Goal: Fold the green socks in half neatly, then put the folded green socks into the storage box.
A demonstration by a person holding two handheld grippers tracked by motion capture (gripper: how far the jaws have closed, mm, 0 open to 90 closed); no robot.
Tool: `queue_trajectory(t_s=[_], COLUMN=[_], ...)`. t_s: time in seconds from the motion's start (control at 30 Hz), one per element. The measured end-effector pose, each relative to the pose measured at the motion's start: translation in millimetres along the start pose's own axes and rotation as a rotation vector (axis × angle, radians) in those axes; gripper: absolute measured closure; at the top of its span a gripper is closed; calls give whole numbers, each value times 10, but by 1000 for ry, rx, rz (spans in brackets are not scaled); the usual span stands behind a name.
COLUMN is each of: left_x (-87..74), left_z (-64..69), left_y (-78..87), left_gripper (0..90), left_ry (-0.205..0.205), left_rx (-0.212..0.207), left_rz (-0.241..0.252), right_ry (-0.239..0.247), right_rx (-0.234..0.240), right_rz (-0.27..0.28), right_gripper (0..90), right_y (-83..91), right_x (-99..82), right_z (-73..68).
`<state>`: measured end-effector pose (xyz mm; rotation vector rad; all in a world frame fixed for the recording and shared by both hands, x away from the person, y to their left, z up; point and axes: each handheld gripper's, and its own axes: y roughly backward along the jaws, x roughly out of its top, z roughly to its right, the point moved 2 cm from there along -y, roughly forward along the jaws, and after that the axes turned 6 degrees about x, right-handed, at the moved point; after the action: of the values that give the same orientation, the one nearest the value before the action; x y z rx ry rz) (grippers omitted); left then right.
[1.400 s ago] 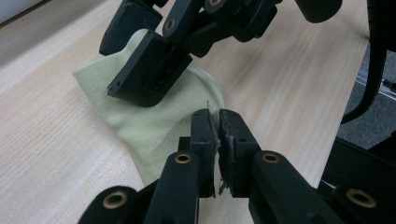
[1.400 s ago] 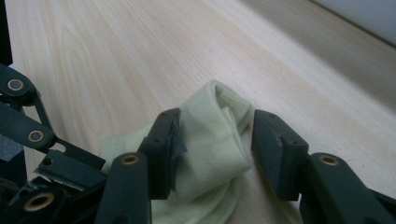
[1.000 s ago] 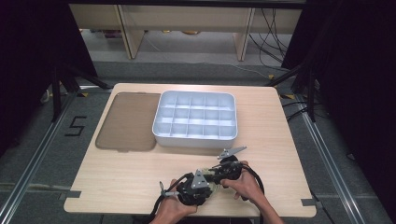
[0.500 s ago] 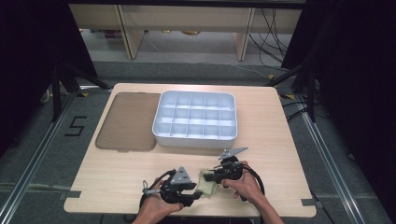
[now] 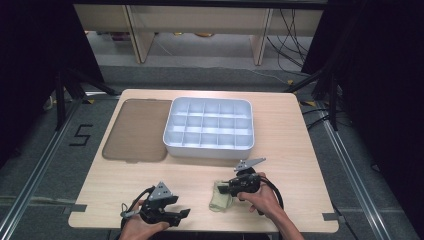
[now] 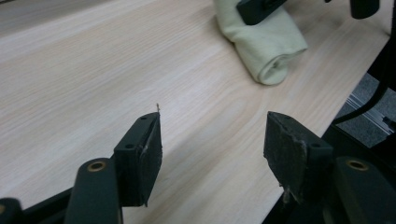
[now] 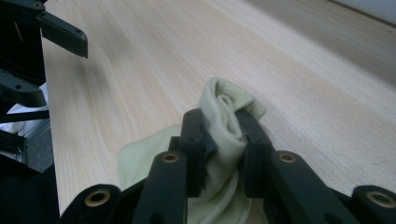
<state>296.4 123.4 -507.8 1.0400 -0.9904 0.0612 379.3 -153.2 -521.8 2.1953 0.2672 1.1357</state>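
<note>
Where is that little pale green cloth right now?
The rolled cloth lies near the table's front edge in the high view, pinched by the right gripper, in front of the white divided tray.

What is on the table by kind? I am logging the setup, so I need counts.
White compartment tray: 1
Brown lid: 1
Pale green rolled cloth: 1
Handheld grippers, left gripper and right gripper: 2
Total: 5

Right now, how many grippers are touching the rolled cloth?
1. The right gripper is clamped on the pale green rolled cloth near the table's front edge. The left gripper, open with nothing between its jaws, sits apart to the cloth's left.
</note>
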Motion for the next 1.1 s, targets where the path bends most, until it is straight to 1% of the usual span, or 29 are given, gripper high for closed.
queue_trajectory(t_s=[0.07, 0.1, 0.13, 0.17, 0.2, 0.23, 0.3, 0.33, 0.37, 0.4, 0.43, 0.47, 0.53, 0.57, 0.6, 0.63, 0.67, 0.7, 0.73, 0.77, 0.8, 0.83, 0.87, 0.9, 0.93, 0.97, 1.03, 1.07, 1.1], left_x=[-13, -18, -25, -27, -34, -38, -52, -52, -49, -51, -54, -61, -74, -79, -83, -91, -90, -86, -82, -78, -76, -75, -70, -69, -67, -71, -78, -83, -89], left_z=[-18, -29, -29, -42, -58, -68, -87, -98, -107, -116, -130, -126, -145, -148, -152, -134, -125, -122, -123, -119, -118, -113, -122, -135, -141, -158, -171, -178, -174], left_y=[-6, -4, -5, -13, -12, -13, -24, -21, -9, -16, -16, -21, -33, -27, -35, -47, -59, -54, -43, -42, -39, -44, -28, -16, -17, -9, -13, -11, -21], left_gripper=[349, 342, 337, 332, 314, 281, 272, 268, 259, 248, 235, 224, 221, 220, 220, 220, 221, 221, 221, 221, 220, 221, 220, 221, 220, 220, 220, 220, 220], left_ry=[15, 5, 15, 6, -5, -5, 6, 5, -10, -11, -20, -7, -24, -34, -36, -16, -10, -20, -39, -39, -40, -17, -23, -34, -25, -36, -35, -41, -23], left_rx=[8, 5, 12, 25, 35, 50, 75, 84, 85, 97, 106, 114, 139, 132, 138, 139, 132, 126, 129, 135, 137, 144, 138, 143, 140, 151, 151, 157, 150], left_rz=[-1, -7, -10, -8, -23, -28, -35, -40, -46, -36, -42, -41, -42, -54, -56, -48, -42, -46, -49, -49, -50, -35, -39, -47, -37, -49, -46, -55, -48], right_ry=[-1, -1, 1, 5, 9, 12, 25, 25, 29, 32, 33, 50, 60, 32, 48, 80, 86, 91, 109, 83, 95, 105, 119, 135, 118, 150, 171, 161, 166], right_rx=[4, 4, 11, 6, -2, -2, 25, 10, 13, 4, 15, 4, 9, 0, 4, 0, 2, 5, -18, -27, -24, -46, -58, -73, -73, -86, -96, -104, -111], right_rz=[3, 5, 7, 8, 10, 12, 23, 20, 27, 32, 49, 40, 53, 62, 62, 76, 90, 88, 99, 95, 116, 122, 121, 128, 133, 141, 157, 150, 167], right_gripper=[753, 754, 754, 754, 755, 755, 757, 757, 758, 758, 759, 759, 761, 761, 762, 763, 763, 763, 764, 764, 764, 765, 764, 764, 765, 765, 764, 765, 764], right_y=[1, 1, -2, 3, 9, 14, 13, 30, 37, 51, 48, 79, 111, 134, 160, 179, 186, 203, 218, 250, 256, 280, 321, 342, 350, 375, 409, 437, 448], right_x=[1, 2, 3, 5, 5, 6, 10, 11, 14, 15, 15, 17, 29, 31, 41, 54, 59, 65, 70, 72, 84, 92, 108, 118, 118, 132, 153, 155, 165], right_z=[4, 3, -1, -7, -13, -17, -17, -26, -31, -39, -51, -47, -66, -103, -102, -86, -87, -89, -86, -119, -118, -117, -113, -112, -135, -124, -106, -108, -100])
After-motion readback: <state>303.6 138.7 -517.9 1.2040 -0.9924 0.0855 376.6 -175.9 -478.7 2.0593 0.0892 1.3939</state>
